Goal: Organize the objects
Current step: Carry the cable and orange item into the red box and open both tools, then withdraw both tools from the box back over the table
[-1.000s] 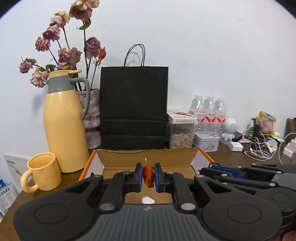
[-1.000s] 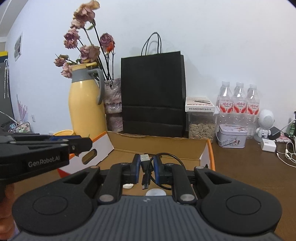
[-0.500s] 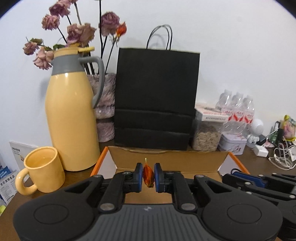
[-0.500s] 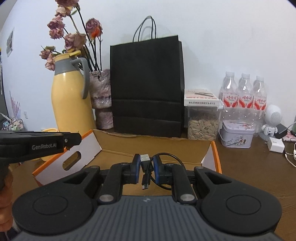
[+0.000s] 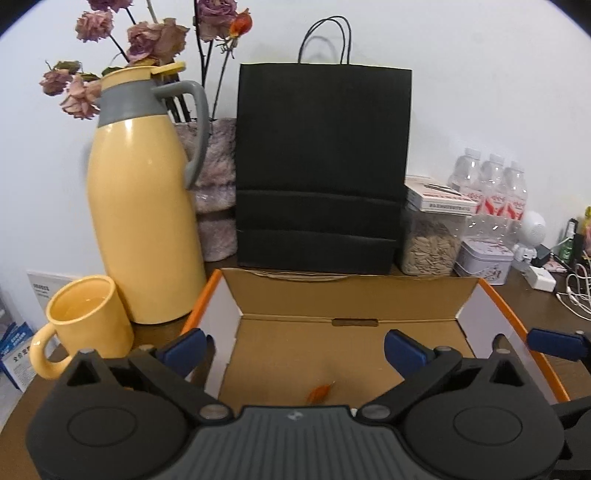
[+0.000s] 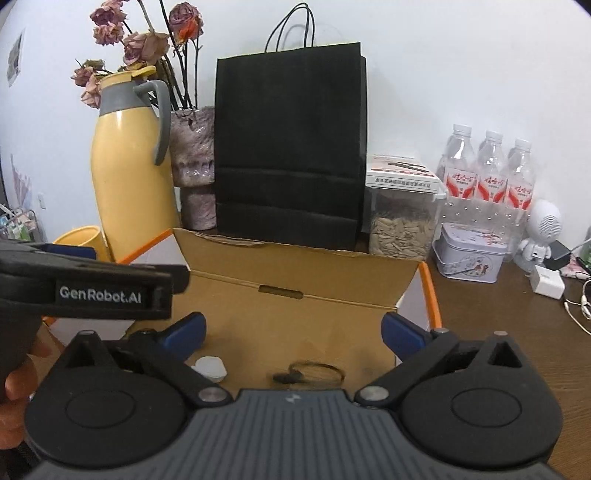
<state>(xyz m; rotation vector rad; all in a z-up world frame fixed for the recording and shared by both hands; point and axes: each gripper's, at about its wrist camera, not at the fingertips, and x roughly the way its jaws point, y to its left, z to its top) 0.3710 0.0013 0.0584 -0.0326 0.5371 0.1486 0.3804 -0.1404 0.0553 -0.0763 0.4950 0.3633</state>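
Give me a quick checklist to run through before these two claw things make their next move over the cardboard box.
1. Left hand-held gripper open, holding nothing: ok.
2. Right hand-held gripper open, holding nothing: ok.
3. Orange item inside the cardboard box: ok.
4. Black cable inside the box: ok.
5. White piece inside the box: ok.
6. More loose items left to collect: cannot tell.

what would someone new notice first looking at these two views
The tall black paper bag stands at the back against the wall, with the yellow jug and dried roses to its left. In front lies the open cardboard box, a small orange item and a coiled black cable on its floor below open jaws.
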